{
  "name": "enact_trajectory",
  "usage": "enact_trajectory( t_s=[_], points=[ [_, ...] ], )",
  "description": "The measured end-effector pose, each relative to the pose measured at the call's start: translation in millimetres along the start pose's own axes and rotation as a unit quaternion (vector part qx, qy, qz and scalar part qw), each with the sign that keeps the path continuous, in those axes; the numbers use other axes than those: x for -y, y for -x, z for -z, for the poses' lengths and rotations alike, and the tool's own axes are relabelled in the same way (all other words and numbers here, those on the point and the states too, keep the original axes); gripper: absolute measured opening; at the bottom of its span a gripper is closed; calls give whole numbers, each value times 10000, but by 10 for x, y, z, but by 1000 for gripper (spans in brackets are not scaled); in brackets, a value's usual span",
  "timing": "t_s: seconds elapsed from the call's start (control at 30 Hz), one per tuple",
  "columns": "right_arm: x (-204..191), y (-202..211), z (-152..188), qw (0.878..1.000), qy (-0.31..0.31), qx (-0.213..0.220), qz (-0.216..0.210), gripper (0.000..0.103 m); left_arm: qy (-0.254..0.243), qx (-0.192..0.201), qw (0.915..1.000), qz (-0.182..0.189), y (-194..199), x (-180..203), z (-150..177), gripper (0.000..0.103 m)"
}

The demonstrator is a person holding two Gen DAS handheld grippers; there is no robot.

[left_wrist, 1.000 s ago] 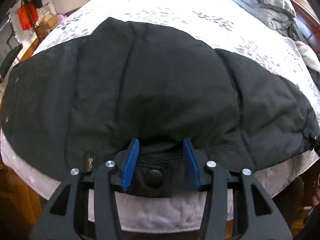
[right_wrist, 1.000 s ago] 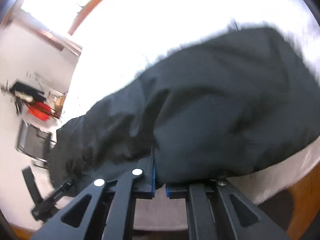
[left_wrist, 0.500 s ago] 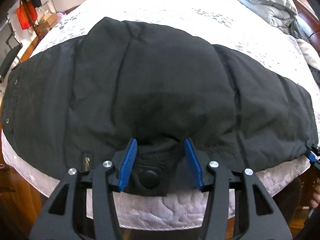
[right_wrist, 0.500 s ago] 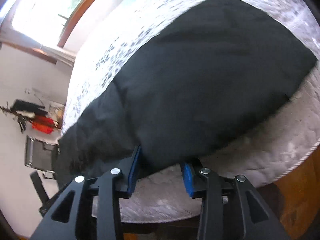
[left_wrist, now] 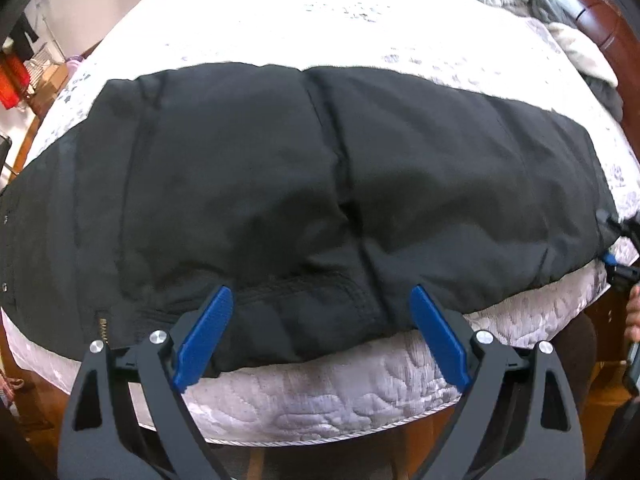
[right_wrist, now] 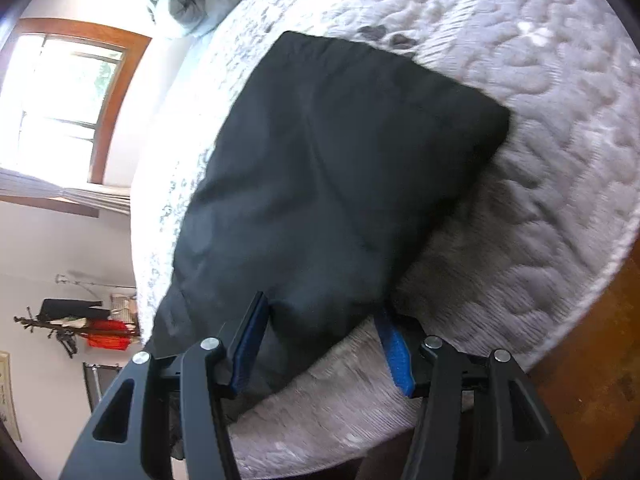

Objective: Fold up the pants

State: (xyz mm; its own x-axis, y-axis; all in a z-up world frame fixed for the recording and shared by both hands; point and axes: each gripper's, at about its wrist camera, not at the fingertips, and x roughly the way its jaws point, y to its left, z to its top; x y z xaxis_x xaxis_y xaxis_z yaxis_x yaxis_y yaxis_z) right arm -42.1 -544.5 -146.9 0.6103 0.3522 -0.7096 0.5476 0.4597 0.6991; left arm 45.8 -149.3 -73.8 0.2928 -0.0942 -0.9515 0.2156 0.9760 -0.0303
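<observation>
The black pants lie flat on the bed. The left gripper jaws are opening wide, the waistband edge loose between them. The right gripper jaws are opening too, the pants' corner between them, ungripped

Black pants flat across bed
</observation>
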Motion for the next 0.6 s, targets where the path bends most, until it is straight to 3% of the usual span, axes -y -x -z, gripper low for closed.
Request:
enact_trajectory(
  t_s=[0.17, 0.3, 0.4, 0.43, 0.53, 0.6],
  points=[
    [-71, -121, -164, 9998, -41, 123, -176, 13, 17, -134, 9998, -156, -152, -21, -24, 91],
    [-338, 93, -214, 9959, 777, 449, -60, 6, 31, -74, 9997, -228, -269, -4, -93, 93],
    [-699, 325, -66, 9797, 1742, 984, 122, 6, 61, -63, 9996, -267, -333, 34, -120, 94],
    [-740, 329, -44, 9784, 1776, 1034, 211, 6, 75, -55, 9996, -274, -345, 49, -132, 95],
    [-452, 100, -115, 9889, 1201, 631, 605, 6, 33, -81, 9997, -241, -350, 118, -139, 95],
    [-231, -45, -133, 9940, 815, 415, 602, 6, 99, -11, 9999, -135, -316, 82, -133, 95]
  ],
)
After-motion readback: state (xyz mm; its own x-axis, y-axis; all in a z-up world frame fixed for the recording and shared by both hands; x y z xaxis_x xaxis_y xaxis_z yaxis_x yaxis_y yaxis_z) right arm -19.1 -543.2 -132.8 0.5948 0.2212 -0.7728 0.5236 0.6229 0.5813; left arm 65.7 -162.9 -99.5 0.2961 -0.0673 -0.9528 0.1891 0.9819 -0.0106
